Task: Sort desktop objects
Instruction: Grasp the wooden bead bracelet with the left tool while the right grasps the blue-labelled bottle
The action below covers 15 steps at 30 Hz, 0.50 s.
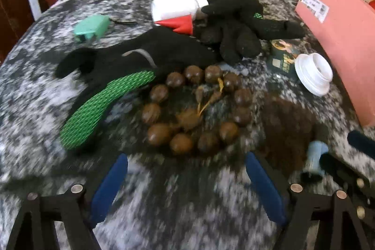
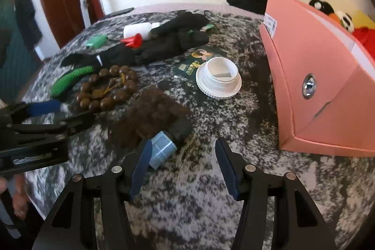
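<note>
While the pink box (image 2: 323, 76) stands at the right edge of the mottled bench (image 2: 187, 214), black gloves (image 1: 234, 22) with green mesh lie across the far middle, a ring of brown beads (image 1: 194, 109) just in front of them. The white threaded cap (image 2: 219, 81) rests on a dark card near the box, and a small blue-labelled bottle (image 2: 164, 147) lies beside a brown patch. Left tongs (image 1: 186, 172) stand apart just short of the beads; right tongs (image 2: 184, 161) stand apart, empty, the bottle touching the left finger.
</note>
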{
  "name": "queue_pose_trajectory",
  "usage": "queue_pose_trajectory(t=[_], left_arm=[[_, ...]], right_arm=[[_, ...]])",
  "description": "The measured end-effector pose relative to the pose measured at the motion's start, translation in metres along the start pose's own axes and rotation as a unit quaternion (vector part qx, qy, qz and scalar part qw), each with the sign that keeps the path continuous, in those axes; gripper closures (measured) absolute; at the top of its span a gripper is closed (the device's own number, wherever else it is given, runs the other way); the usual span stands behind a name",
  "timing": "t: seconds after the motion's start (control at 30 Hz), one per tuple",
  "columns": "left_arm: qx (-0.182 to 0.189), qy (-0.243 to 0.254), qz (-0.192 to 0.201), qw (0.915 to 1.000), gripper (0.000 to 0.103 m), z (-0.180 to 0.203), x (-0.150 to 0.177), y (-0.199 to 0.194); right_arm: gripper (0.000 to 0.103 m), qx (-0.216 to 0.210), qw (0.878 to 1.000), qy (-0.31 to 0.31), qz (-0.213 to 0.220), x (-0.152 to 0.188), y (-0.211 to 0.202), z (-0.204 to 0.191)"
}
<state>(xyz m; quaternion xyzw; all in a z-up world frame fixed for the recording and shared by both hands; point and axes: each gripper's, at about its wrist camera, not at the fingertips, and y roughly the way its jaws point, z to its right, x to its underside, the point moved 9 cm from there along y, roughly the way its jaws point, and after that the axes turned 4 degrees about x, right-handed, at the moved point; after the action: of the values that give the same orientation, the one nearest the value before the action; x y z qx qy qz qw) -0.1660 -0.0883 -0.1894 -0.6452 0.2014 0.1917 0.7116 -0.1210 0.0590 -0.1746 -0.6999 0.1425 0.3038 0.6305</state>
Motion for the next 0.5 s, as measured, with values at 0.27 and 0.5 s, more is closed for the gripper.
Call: queue_pose_trajectory(t=[0.27,0.5], left_arm=[[-0.018,0.034,-0.018,0.9991,0.018,0.018,-0.018,0.037],[-0.015,0.027,-0.023,0.9993,0.049,0.011,-0.020,0.030]], right_arm=[[0.044,-0.021,0.999,0.042,-0.015,0.001,0.005,0.008],[0.044,-0.064,0.994,0.077,-0.044,0.005,0.008,0.010]])
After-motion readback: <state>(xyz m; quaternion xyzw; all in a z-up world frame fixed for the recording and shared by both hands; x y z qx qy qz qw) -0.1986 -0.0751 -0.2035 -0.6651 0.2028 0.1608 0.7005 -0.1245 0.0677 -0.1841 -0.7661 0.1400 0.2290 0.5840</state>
